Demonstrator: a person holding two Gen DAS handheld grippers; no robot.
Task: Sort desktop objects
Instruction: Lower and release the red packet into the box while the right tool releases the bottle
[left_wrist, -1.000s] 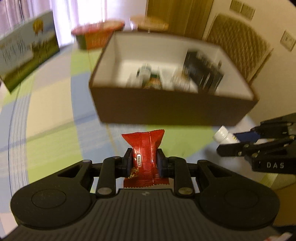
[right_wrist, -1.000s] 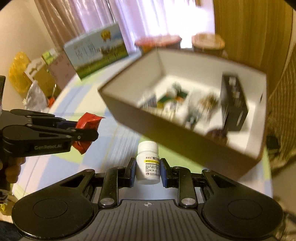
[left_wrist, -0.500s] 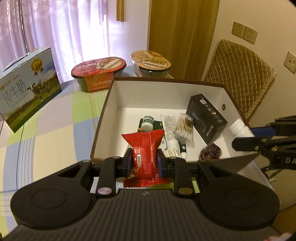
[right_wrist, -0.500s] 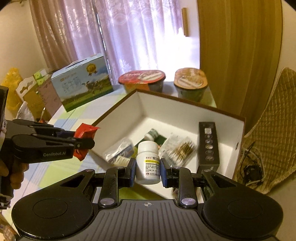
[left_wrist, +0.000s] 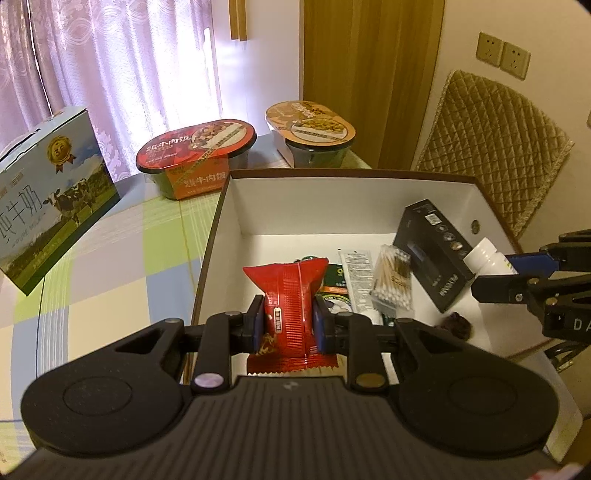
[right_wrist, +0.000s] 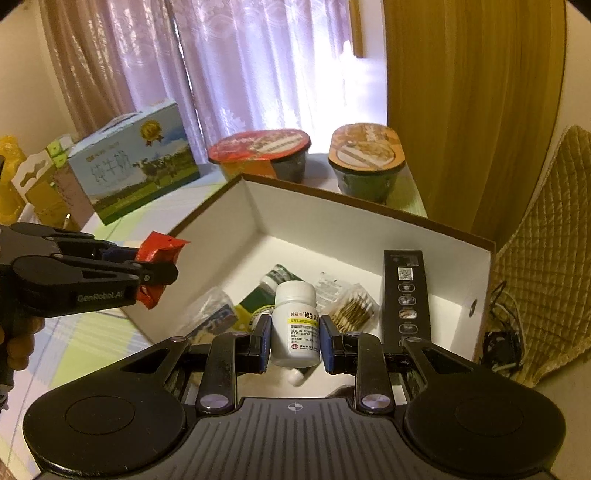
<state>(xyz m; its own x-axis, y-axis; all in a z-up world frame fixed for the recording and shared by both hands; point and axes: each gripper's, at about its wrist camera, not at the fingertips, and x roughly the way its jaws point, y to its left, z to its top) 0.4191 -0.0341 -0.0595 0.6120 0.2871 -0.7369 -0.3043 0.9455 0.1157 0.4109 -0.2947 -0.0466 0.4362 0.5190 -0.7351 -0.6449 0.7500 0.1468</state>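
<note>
My left gripper (left_wrist: 289, 322) is shut on a red snack packet (left_wrist: 290, 295), held above the near left part of the brown box (left_wrist: 351, 206) with white inner walls. My right gripper (right_wrist: 295, 338) is shut on a white pill bottle (right_wrist: 297, 325), hovering over the box's inside. From the left wrist view the right gripper (left_wrist: 495, 275) and its white bottle (left_wrist: 485, 256) reach in from the right edge. In the right wrist view the left gripper (right_wrist: 155, 267) with the red packet (right_wrist: 159, 254) hangs over the box's left wall. Inside lie a black carton (left_wrist: 432, 251), cotton swabs (left_wrist: 393, 280) and several small items.
A milk carton box (left_wrist: 48, 218) stands at the table's left. Two lidded meal bowls, a red one (left_wrist: 195, 155) and an orange one (left_wrist: 310, 129), sit behind the brown box. A quilted chair (left_wrist: 491, 147) is at the right, curtains behind. A checked tablecloth (left_wrist: 110, 266) covers the table.
Both grippers have moved forward and a little up, from in front of the box's near wall to over its inside. Each still holds its item.
</note>
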